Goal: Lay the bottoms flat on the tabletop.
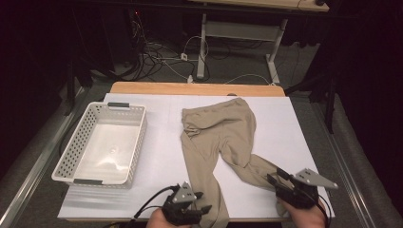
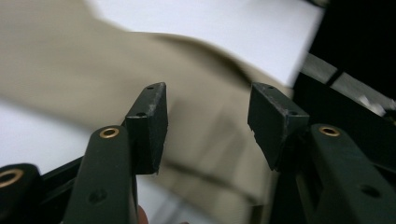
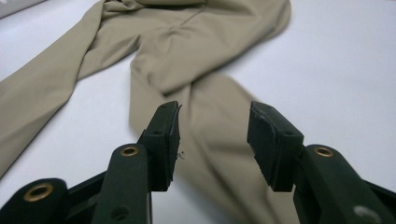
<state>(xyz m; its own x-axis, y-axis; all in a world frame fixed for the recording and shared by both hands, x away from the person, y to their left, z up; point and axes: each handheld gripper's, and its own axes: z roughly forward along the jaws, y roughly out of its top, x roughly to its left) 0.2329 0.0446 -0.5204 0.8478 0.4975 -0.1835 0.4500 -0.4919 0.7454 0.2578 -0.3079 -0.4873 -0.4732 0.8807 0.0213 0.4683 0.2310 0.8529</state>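
Trousers: your beige trousers (image 1: pixel 223 137) lie flat mid-tabletop, waist toward the far edge, both legs running to the near edge.
Left hand-held gripper: yours (image 1: pixel 202 202) sits at the near edge beside the left leg's cuff, jaws apart, nothing clamped; cloth lies beyond them (image 2: pixel 208 126).
Right hand-held gripper: yours (image 1: pixel 276 178) is near the near right corner, released, over the right leg (image 3: pixel 215 135).
Basket: white basket (image 1: pixel 76 142) by the left edge.

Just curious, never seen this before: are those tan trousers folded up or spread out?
Spread out, loosely. The trousers lie on the white table, legs apart, waist rumpled, beside the basket.
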